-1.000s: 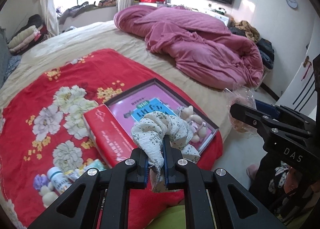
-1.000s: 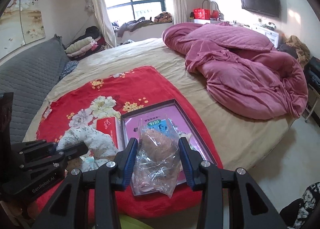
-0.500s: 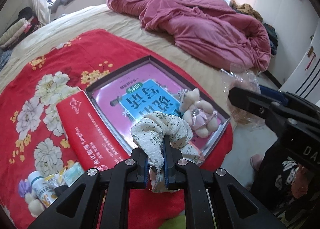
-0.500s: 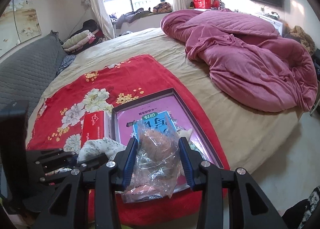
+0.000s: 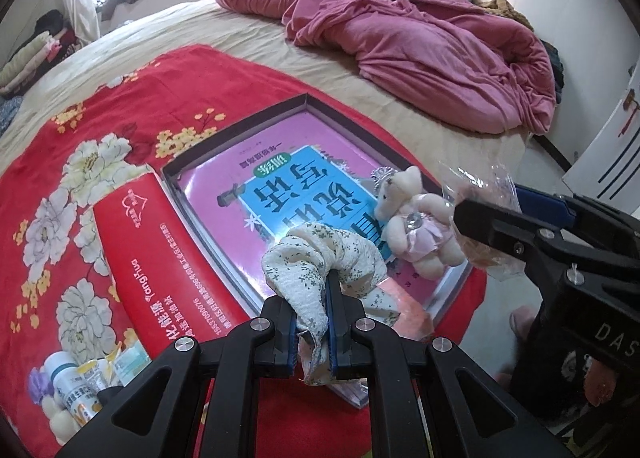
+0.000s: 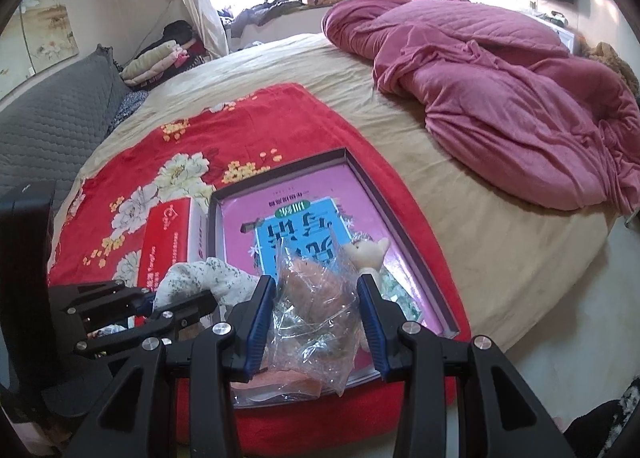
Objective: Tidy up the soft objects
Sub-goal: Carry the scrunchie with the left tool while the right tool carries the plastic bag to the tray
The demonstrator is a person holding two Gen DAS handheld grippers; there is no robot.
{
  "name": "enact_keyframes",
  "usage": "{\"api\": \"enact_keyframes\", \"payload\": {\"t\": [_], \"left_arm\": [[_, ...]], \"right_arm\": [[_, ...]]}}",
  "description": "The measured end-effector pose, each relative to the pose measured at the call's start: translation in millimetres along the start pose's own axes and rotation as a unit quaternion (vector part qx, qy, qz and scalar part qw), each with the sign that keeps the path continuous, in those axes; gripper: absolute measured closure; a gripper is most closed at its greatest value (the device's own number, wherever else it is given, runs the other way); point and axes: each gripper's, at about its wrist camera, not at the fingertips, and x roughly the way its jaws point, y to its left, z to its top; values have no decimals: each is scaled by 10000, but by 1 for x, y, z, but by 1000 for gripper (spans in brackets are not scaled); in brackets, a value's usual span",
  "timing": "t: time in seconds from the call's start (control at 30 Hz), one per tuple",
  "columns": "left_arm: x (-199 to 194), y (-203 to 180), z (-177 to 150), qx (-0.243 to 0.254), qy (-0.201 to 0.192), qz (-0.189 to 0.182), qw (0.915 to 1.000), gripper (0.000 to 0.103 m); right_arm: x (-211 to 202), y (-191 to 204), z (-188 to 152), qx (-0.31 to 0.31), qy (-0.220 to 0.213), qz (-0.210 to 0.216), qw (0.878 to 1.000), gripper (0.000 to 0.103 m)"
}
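Both grippers have dropped closer to the tray [image 5: 240, 126] since a second ago. My left gripper [image 5: 312, 332] stays clamped on the floral cloth [image 5: 320, 266], my right gripper [image 6: 316, 322] on the plastic bag [image 6: 316, 298] (teddy [image 5: 416, 226] just beyond my fingers).

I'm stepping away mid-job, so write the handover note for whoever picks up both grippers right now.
Left gripper: jaws shut on the flowered cloth, held above the near end of the box.
Right gripper: jaws closed on a clear plastic bag with something pinkish inside, also over the box's near end.
In the box: a pink book and a small teddy bear lying on it. A red tissue pack lies beside the box on the red floral blanket.
Done: cloth and bag picked up.
Left: probably set both down in the box, then release.
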Motion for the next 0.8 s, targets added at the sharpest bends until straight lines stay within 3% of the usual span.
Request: {"api": "enact_keyframes", "payload": {"t": [0.4,0.8], "left_arm": [[29,12,13,-78,125,63,9999,92],[47,15,21,-53,220,38,9997,92]], "right_arm": [[31,0,-22,23,403,232,9989,61],[74,-7,-25,-75,701,-19,9975,60]]}}
